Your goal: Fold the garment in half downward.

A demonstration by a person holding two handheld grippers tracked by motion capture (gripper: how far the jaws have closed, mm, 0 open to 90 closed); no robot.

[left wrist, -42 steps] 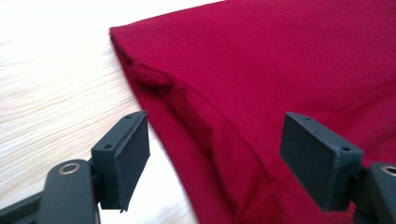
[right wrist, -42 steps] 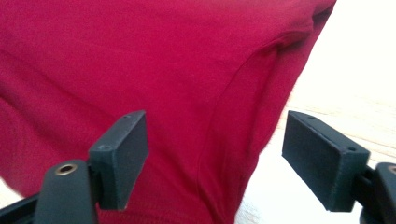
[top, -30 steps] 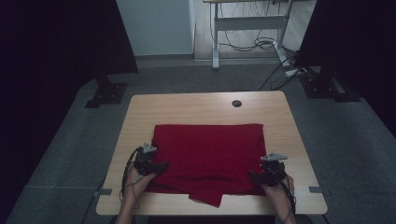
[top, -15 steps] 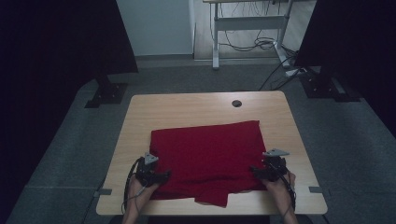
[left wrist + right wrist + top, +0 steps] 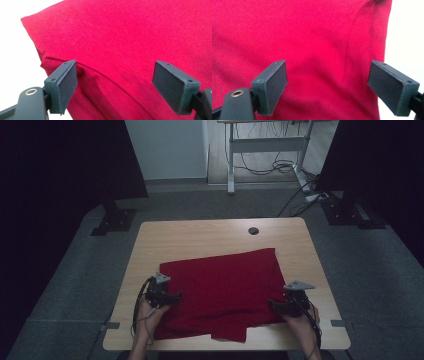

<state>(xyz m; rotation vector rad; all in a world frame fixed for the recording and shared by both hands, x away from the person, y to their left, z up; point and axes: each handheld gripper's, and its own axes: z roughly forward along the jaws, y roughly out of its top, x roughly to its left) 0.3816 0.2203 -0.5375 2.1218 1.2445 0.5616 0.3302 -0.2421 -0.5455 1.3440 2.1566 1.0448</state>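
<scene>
A red cloth (image 5: 220,292) is lying spread over the lower middle of the high view, covering the near half of a light wooden table (image 5: 200,237), with a small flap of it reaching down toward the table's bottom edge. The left gripper (image 5: 172,297) is sitting at the cloth's left edge, lower left of centre in that frame, and the right gripper (image 5: 274,304) is sitting at the cloth's right edge, lower right of centre. In the left gripper view the jaws are standing wide apart, having just been closing a little, and the cloth (image 5: 130,45) with a fold line is lying between and beyond them, unpinched. In the right gripper view the jaws are likewise gaping, also just having narrowed slightly, with the cloth (image 5: 312,42) spreading across the frame between them. A small dark round fitting (image 5: 254,230) is showing in the tabletop at the upper middle.
</scene>
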